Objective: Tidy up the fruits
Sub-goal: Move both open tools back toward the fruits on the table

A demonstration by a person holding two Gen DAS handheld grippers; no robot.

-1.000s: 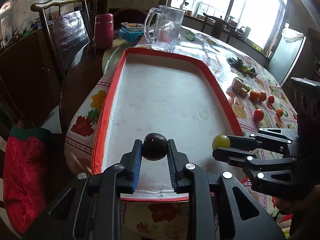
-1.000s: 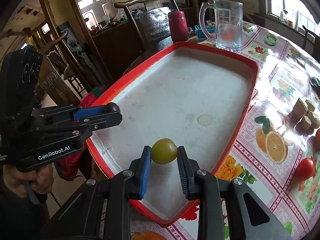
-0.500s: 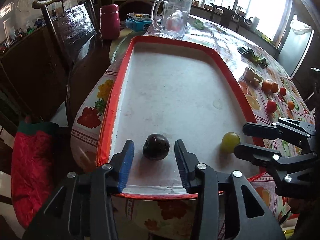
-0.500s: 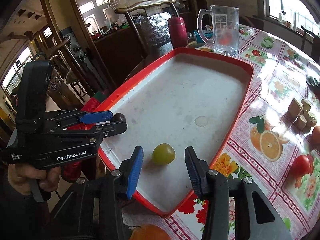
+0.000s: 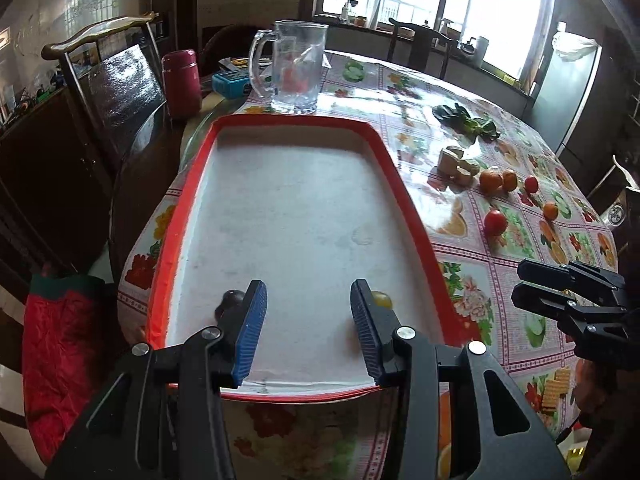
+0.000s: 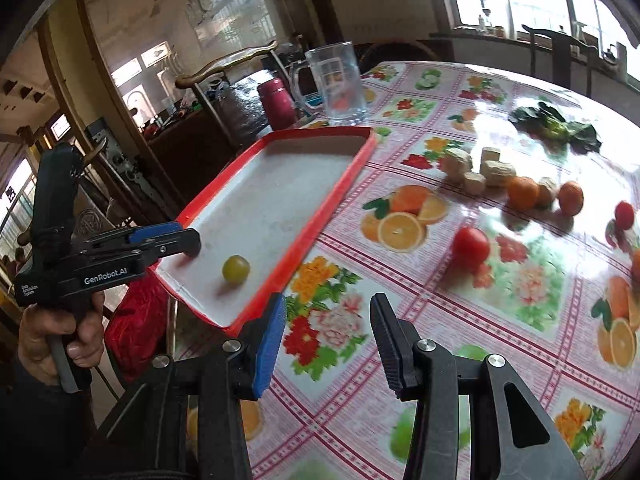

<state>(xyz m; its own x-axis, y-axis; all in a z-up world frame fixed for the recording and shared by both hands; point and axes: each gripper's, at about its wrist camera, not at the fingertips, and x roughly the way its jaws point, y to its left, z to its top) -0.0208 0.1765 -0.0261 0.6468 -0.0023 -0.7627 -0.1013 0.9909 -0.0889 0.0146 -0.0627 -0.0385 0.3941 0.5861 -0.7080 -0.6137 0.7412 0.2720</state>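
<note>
**Two fruits lie in the tray, both tongs spread wide**

Left wrist view: the left tongs (image 5: 308, 312) stand spread wide and hold nothing, poised over the near end of the red-rimmed white rectangular tray (image 5: 404, 200). A dark purple round fruit (image 5: 230, 302) lies on the tray floor just outside the blue-padded finger, partly hidden behind it. A small yellow-green round fruit (image 5: 382, 299) peeks out beside the other finger, near the tray's right rim. The right tongs (image 5: 520, 284) hang over the flower-printed plastic tabletop (image 5: 472, 280) to the right of the tray. Farther along the tabletop lie a red tomato (image 5: 495, 222), two orange tangerines (image 5: 498, 181), pale cut chunks (image 5: 454, 164) and dark green leaves (image 5: 466, 122). A clear glass mug (image 5: 294, 68) stands beyond the tray's far end, with a maroon flask (image 5: 182, 82) to its left.

Right wrist view: the right tongs (image 6: 328, 340) are spread open and empty, above the tabletop just outside the tray's near corner. The yellow-green fruit (image 6: 236, 269) rests alone on the tray floor. The left tongs (image 6: 188, 240), seen side-on, reach over the tray's near left corner, gripped by a bare hand (image 6: 56, 336); the dark fruit is hidden from here. The red tomato (image 6: 472, 244) sits well apart from the tray.
</note>
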